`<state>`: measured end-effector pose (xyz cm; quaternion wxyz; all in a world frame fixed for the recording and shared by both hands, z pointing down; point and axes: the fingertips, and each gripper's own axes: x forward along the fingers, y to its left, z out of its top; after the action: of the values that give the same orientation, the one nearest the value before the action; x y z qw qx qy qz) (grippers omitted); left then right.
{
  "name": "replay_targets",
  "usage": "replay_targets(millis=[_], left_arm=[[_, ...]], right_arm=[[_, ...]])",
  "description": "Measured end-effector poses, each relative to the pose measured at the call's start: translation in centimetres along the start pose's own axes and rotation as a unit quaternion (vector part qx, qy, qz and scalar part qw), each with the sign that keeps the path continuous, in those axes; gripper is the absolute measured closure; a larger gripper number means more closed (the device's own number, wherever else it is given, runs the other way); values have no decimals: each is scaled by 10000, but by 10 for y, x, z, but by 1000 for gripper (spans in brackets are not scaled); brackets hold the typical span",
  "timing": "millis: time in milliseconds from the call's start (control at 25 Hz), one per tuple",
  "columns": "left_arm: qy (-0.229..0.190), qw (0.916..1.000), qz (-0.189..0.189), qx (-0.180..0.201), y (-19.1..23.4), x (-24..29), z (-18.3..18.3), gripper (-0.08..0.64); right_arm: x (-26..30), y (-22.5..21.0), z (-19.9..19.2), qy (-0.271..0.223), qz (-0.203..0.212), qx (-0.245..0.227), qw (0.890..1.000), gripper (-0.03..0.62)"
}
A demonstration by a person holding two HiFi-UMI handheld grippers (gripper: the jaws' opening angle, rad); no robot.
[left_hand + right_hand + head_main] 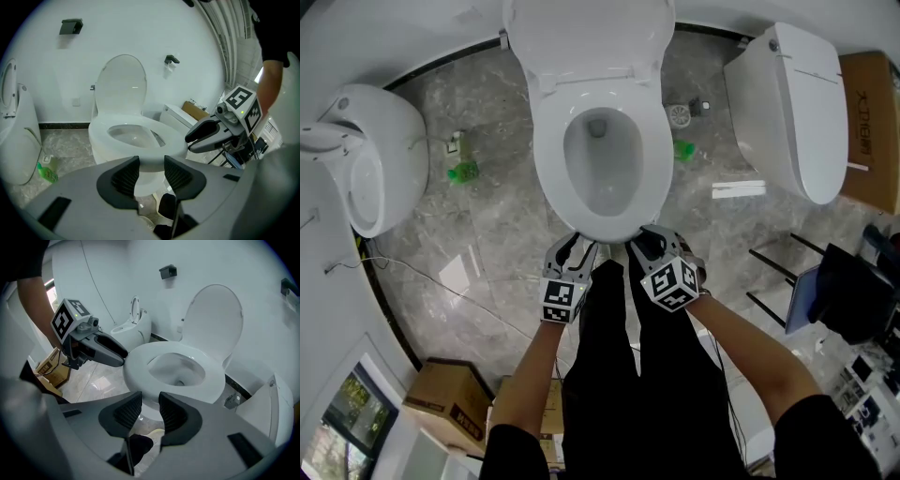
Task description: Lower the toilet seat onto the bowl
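The white toilet seat (pixel 548 159) lies flat on the bowl, and its lid (pixel 591 33) stands upright against the wall. My left gripper (pixel 572 246) and right gripper (pixel 652 239) are side by side at the seat's front edge, both pointing down at it. In the left gripper view the seat's front rim (pixel 159 140) shows beyond the left gripper (pixel 151 171), whose jaws are apart with nothing pressed between them. The right gripper (pixel 149 409) is likewise open just before the rim (pixel 140 366). Each gripper sees the other beside the seat.
A second toilet (pixel 366 159) stands at the left and a third (pixel 792 103) at the right. Green bottles (pixel 462 172) (pixel 682 148) and a floor drain (pixel 679 115) flank the bowl. Cardboard boxes (pixel 441 398) (pixel 867 122) sit near the edges. The person's black-clad legs stand directly before the bowl.
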<state>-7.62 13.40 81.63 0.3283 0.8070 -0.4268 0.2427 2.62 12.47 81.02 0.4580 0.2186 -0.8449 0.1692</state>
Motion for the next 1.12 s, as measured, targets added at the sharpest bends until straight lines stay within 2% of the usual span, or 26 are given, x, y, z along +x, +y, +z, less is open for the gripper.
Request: replay_targets(millis=[480,640,1000,1120], left_arm=[[282,9993,-4,-241,7,24,-42,387],[328,9992,88,-219,11,33,-55,387],[552,9983,-13,-176,15,53,-81,387],[229,9997,-57,-57,18,60,-67,388]], right_arm=[[34,6,-34,227,58,13,9997,477],[47,7,-44,262,7,60,9996,479],[74,10,-67,435,5,179,9989,482],[85,12,-78,506,59,147,9986,482]])
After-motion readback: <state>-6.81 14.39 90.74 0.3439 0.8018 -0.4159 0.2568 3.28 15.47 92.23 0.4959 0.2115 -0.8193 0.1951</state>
